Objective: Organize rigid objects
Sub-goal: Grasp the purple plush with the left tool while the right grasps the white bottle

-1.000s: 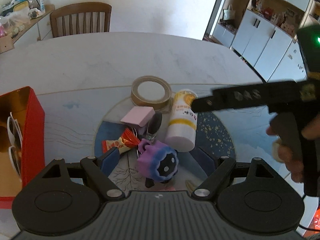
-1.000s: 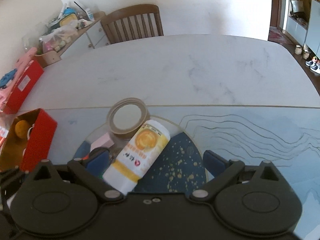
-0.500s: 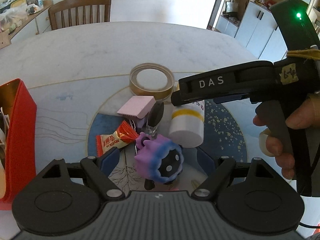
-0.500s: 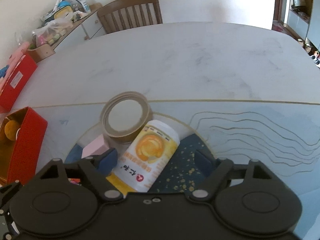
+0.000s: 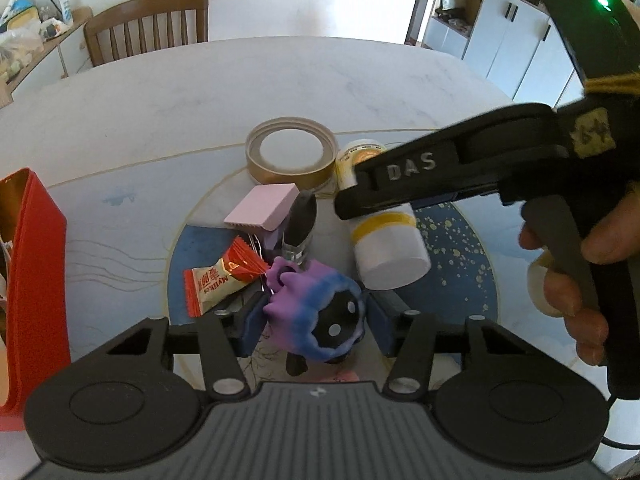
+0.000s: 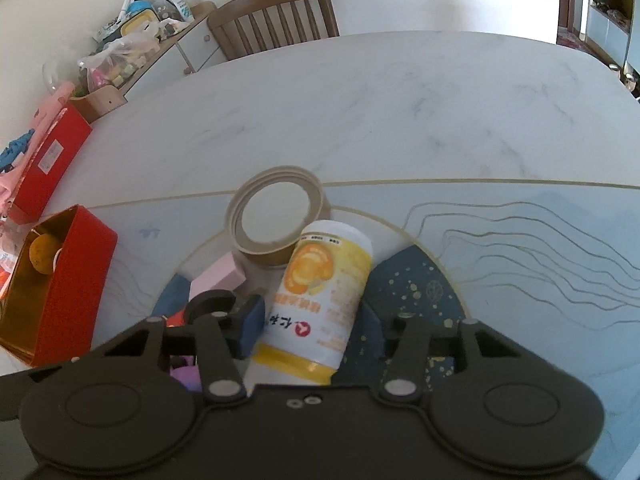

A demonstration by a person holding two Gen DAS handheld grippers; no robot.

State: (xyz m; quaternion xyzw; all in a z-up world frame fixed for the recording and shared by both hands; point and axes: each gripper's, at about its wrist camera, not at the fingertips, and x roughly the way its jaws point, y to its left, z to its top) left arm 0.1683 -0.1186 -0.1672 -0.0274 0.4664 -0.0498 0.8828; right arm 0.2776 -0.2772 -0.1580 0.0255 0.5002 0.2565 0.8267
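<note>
**A:** What do you have on the table, left to right?

**B:** At the far left I see a red box [image 5: 36, 280], glossy card with a gold lining, open on top. Next comes a small candy packet [image 5: 220, 280], crinkly red and white foil, lying flat on the round blue mat [image 5: 460, 280]. Just right of it lies a pink block [image 5: 262, 210] with a ribbed edge, matte and rectangular, and beyond that a wide tape roll [image 5: 290, 156], tan, flat on its side at the far rim of the mat. A dark, glossy rounded piece [image 5: 300, 224] sits between the block and the bottle; I cannot tell what it is.

**A:** And the left gripper?

**B:** My left gripper [image 5: 316, 320] has just been closing, and its blue pads now sit against both sides of a soft-looking purple and blue toy [image 5: 316, 320] with a black dotted face. I read that as a pinch on the toy, near the front of the mat.

**A:** The right one?

**B:** The right gripper [image 6: 312, 328] has also just been closing. A smooth white plastic bottle [image 6: 320, 300], cylindrical with a yellow label and a yellow band, lies on its side between the jaws, its far end touching the tape roll. The pads look pressed on its flanks. From the left camera I see the person's hand [image 5: 580, 268] wrapped round that gripper's handle.
</note>
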